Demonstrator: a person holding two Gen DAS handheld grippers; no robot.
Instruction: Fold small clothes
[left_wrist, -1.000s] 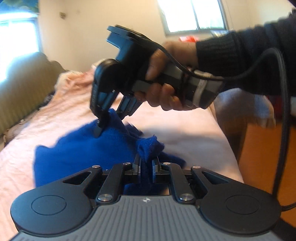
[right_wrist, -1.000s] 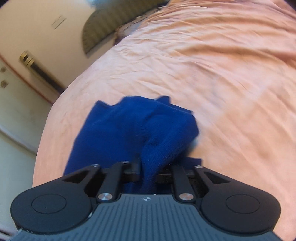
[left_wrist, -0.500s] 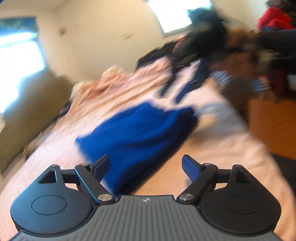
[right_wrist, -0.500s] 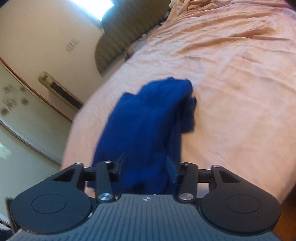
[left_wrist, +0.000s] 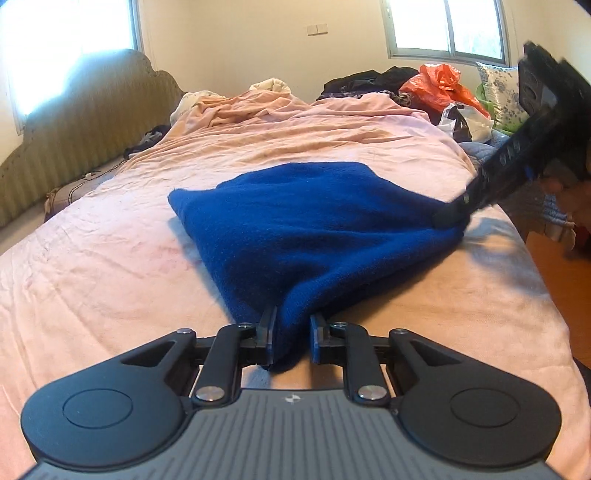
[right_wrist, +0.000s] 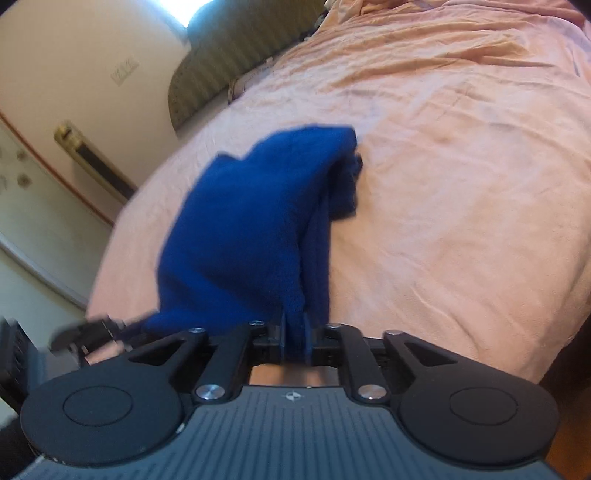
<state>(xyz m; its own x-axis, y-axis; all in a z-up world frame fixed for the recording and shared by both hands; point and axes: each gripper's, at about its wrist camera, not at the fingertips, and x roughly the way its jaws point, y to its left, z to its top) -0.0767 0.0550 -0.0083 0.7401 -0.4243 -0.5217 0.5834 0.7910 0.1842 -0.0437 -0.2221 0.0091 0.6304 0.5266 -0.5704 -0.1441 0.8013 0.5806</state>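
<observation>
A rumpled pink bedsheet (left_wrist: 110, 258) covers the bed beside an olive ribbed headboard (left_wrist: 74, 122), with an orange plastic bag (left_wrist: 439, 86), dark clothes (left_wrist: 369, 79) and a floral pillow (left_wrist: 498, 92) piled beneath the window (left_wrist: 447, 26).

Left gripper (left_wrist: 290, 338) is pinching the near corner of the blue garment (left_wrist: 314, 225), jaws closed on the cloth. Right gripper (left_wrist: 448, 216) is gripping the far right corner (tips partly buried in fabric). Garment is lying folded on the pink bed (left_wrist: 110, 266), w/ edges lifted.
</observation>
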